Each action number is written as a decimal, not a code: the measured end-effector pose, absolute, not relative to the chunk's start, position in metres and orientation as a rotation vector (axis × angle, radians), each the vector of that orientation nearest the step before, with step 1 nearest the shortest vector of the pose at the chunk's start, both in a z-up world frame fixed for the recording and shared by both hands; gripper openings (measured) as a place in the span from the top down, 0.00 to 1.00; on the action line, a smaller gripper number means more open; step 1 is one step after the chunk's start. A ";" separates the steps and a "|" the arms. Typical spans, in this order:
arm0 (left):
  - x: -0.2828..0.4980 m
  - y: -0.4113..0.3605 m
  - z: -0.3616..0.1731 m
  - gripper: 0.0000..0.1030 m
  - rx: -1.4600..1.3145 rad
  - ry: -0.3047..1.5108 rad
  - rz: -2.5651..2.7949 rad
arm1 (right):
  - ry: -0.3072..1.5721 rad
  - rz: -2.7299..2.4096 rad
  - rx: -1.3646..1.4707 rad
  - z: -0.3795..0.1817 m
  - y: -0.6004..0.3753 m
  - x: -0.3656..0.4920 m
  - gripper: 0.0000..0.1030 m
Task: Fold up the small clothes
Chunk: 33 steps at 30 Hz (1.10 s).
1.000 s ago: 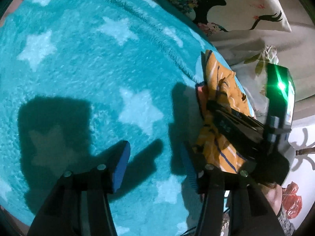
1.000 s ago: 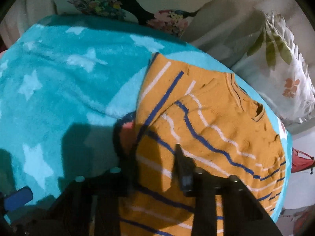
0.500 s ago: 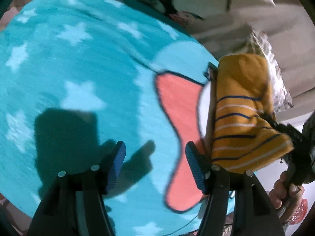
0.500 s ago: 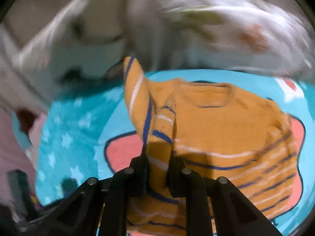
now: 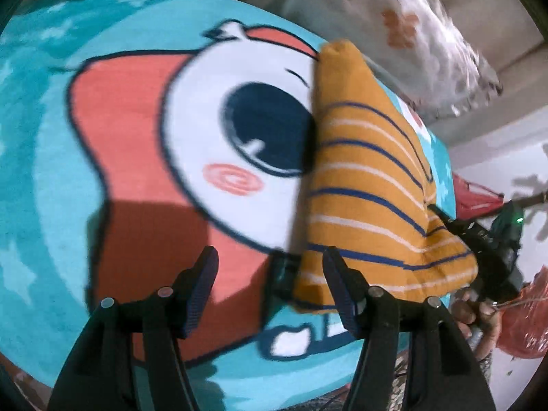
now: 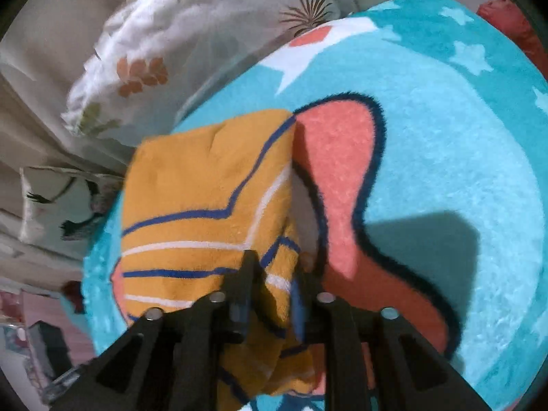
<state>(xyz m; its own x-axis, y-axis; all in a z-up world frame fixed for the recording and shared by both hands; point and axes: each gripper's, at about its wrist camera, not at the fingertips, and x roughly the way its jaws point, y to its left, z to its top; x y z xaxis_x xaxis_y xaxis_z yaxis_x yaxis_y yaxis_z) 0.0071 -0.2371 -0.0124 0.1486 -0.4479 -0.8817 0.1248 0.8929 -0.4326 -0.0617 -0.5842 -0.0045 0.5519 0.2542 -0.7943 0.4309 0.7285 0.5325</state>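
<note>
Garment [image 6: 205, 205], small and orange with navy and white stripes, folded into a compact bundle and carried above a turquoise blanket [image 6: 462, 137] printed with stars and a cartoon face. In the right wrist view, bundle filling the centre left of the frame, its lower edge bunched between the dark jaws of the right gripper [image 6: 274, 294]; jaws opening at this moment, cloth between them, pads apparently touching it. In the left wrist view, same bundle hanging at centre right, pinched at its lower right corner by that other gripper, with a person's hand [image 5: 476, 311] just below. Left gripper [image 5: 270, 291] at bottom centre, blue-padded fingers [image 5: 202, 284] spread about halfway, nothing between them; right finger crossing in front of the bundle's lower edge, contact not clear. Floral pillow [image 5: 428, 34] blurred at upper right, beyond the blanket. Folding judged essentially done: no loose sleeves visible. Left to do, by this reading: setting the bundle down flat, releasing it, perhaps smoothing it.
</note>
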 end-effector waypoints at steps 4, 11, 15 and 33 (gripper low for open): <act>0.004 -0.256 -0.009 0.40 -0.257 1.343 -0.437 | 0.982 -0.103 0.820 0.012 -0.604 -0.078 0.68; 0.014 -0.281 -0.002 0.39 -0.208 1.303 -0.433 | 1.009 -0.053 0.682 0.024 -0.609 -0.046 0.60; 0.017 -0.302 0.008 0.39 -0.120 1.253 -0.425 | 1.066 -0.079 0.565 0.004 -0.605 -0.001 0.60; 0.032 -0.316 -0.021 0.23 -0.040 1.270 -0.369 | 1.153 -0.053 0.327 -0.010 -0.588 0.051 0.93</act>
